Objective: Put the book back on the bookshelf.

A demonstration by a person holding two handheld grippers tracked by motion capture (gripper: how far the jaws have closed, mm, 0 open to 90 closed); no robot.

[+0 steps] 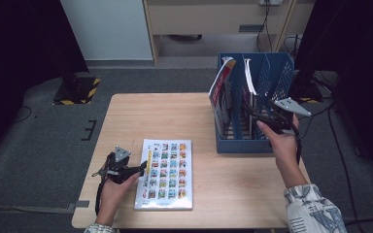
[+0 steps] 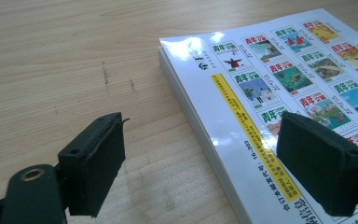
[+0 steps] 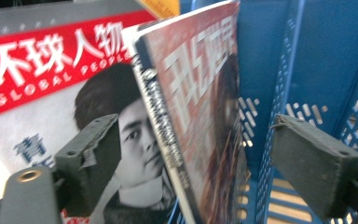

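Left gripper: we are seeing the left gripper (image 1: 143, 169) resting low over the near left part of the wooden table (image 1: 141, 116), held in the person's left hand (image 1: 114, 187). Its jaws are standing wide apart and are gripping nothing.

Left gripper's place: in the left gripper view one pad (image 2: 95, 163) is hanging over bare wood and the other over the cover, so the jaws are straddling the book's left edge without pressing on it.

Book on the table: we are looking at a white-covered book (image 1: 165, 174) lying flat near the front edge of the table, its cover printed with a grid of small colour pictures and a yellow strip along one side (image 2: 254, 140).

Right gripper: we are seeing the right gripper (image 1: 252, 115) reaching into the blue file rack (image 1: 245, 143) from the right, carried by the person's right hand (image 1: 281, 141). Its jaws are open; no earlier look is on hand for comparison, and the pads are not pressing on anything.

Magazine between the jaws: in the right gripper view a brown-red magazine (image 3: 200, 116) is standing upright between the two pads, leaning slightly, with clear gaps on both sides.

Neighbouring magazine: behind it we are reading a red-banner magazine (image 3: 51, 60) with a printed portrait, standing in the rack's left compartment (image 1: 221, 90).

Rack: it is standing on the far right part of the table, well apart from the flat book.
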